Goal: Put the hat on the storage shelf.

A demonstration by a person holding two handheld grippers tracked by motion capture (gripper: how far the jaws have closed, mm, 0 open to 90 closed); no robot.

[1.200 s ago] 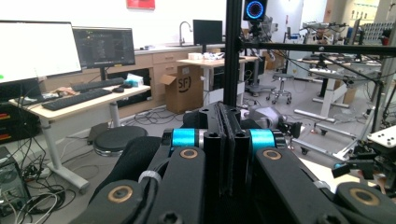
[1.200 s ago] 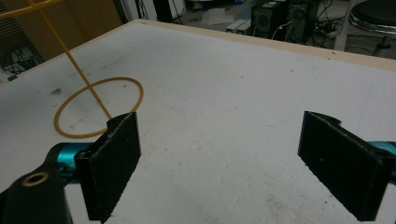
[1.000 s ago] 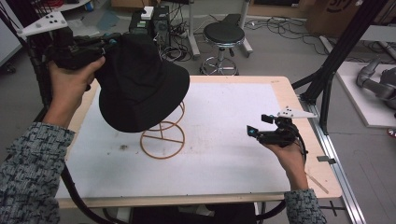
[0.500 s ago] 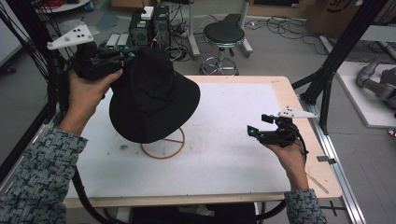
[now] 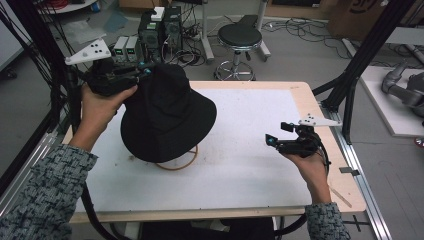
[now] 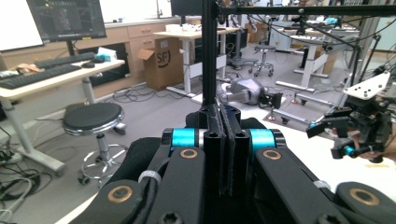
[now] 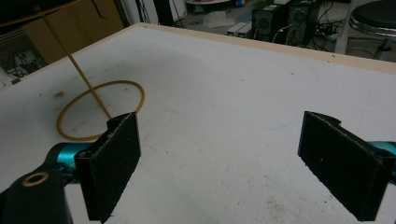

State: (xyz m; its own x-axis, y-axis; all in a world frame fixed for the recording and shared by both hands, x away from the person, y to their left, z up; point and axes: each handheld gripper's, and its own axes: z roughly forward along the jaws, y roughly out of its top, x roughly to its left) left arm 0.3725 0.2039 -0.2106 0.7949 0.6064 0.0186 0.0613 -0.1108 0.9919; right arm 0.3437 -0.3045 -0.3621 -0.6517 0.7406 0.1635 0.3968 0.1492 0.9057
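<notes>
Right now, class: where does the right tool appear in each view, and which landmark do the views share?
High view: right tool at the right, over the table.
Left gripper view: right tool at the far right edge.
Right gripper view: right tool at the bottom, jaws wide apart.
Shared landmark: black stool.

Matt black cloth in your left gripper, bare white board under your right.

Your left gripper (image 5: 142, 71) pinches the hat (image 5: 167, 115), soft matt black fabric with a floppy brim, over a thin stand (image 5: 175, 161) that looks like golden-tan wire or cane, smooth. The table (image 5: 250, 165) top is matt white, scuffed and smudged, edged in pale wood. Your right gripper (image 7: 219, 165) shows rough-edged matt black pads (image 7: 116, 163), glossy teal metal at the joints, and a matt grey plate (image 5: 319, 120) on top.
</notes>
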